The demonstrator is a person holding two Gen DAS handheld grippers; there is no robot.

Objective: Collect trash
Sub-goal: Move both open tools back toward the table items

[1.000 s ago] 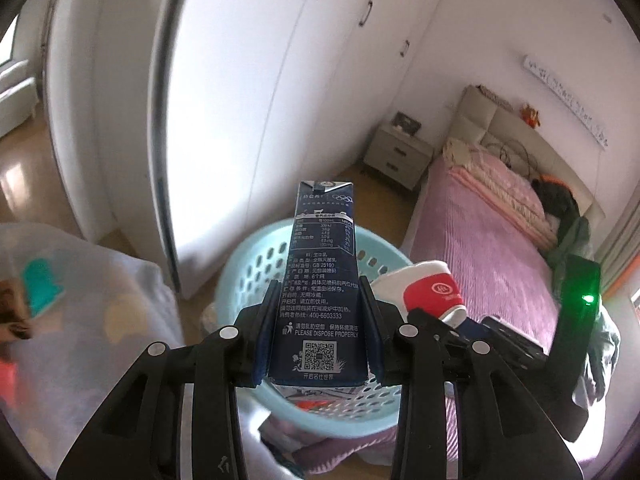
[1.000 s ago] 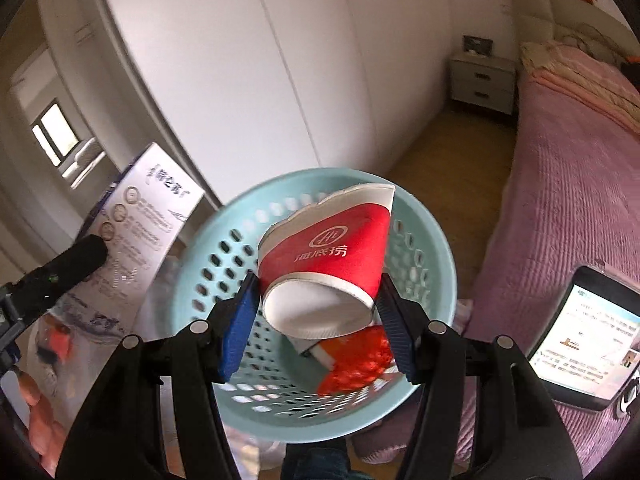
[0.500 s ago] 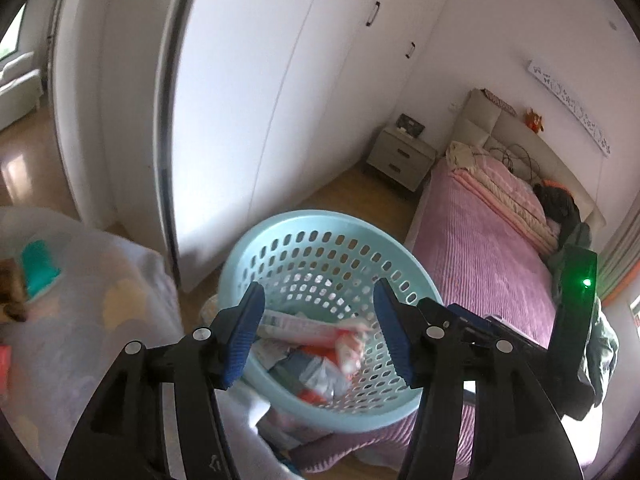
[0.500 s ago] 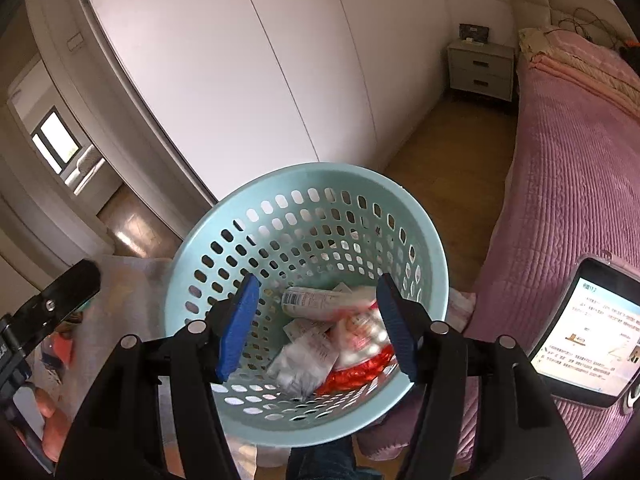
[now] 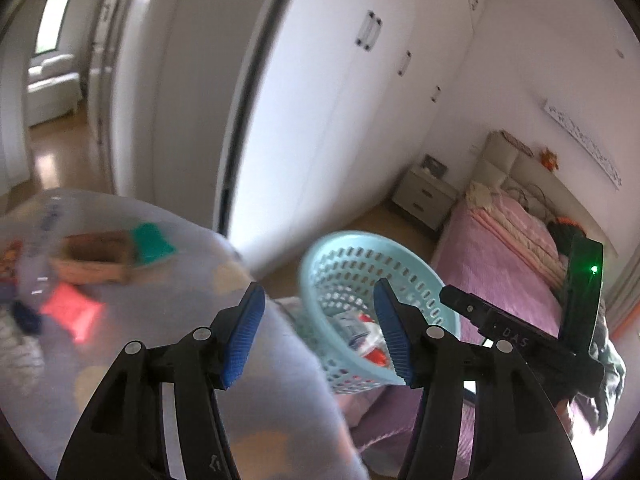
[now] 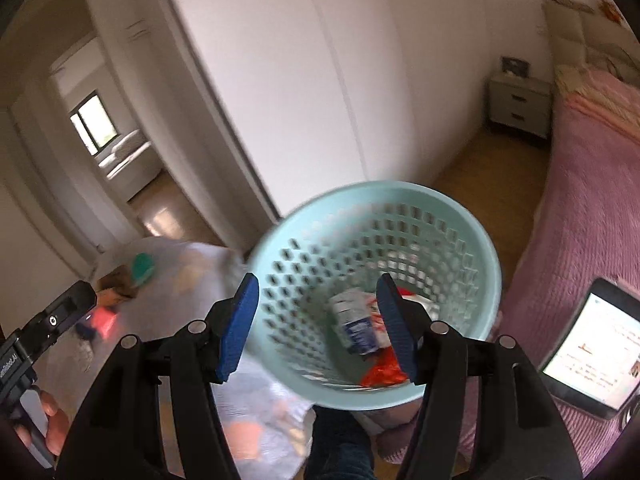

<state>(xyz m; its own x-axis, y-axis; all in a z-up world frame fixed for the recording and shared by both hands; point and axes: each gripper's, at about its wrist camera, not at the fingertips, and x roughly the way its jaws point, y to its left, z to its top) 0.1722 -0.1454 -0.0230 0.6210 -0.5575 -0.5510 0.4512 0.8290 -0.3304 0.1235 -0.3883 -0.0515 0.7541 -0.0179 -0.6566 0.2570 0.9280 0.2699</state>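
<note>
The pale blue slotted basket [image 6: 380,188] stands between the table and the bed. Inside it lie a white-and-blue carton [image 6: 356,320], a red wrapper [image 6: 382,374] and other scraps. My right gripper [image 6: 316,328] hangs open above the basket's near rim with nothing between its blue pads. My left gripper [image 5: 318,336] is open too and holds nothing; it sits over the table's edge with the basket [image 5: 348,236] just to its right. On the cloth-covered table [image 5: 240,420] lie a cardboard box [image 5: 92,256], a teal object [image 5: 152,236] and a red packet [image 5: 72,312], all blurred.
White wardrobe doors [image 5: 320,120] rise behind the basket. A pink bed [image 6: 592,200] fills the right side, with a lit screen [image 6: 592,344] on it. A nightstand [image 5: 424,196] stands in the far corner. An open doorway [image 6: 116,152] shows at the left.
The left gripper let go of the dark carton and the right let go of the red paper cup; both now lie in the basket. Both grippers have swung left toward the table.
</note>
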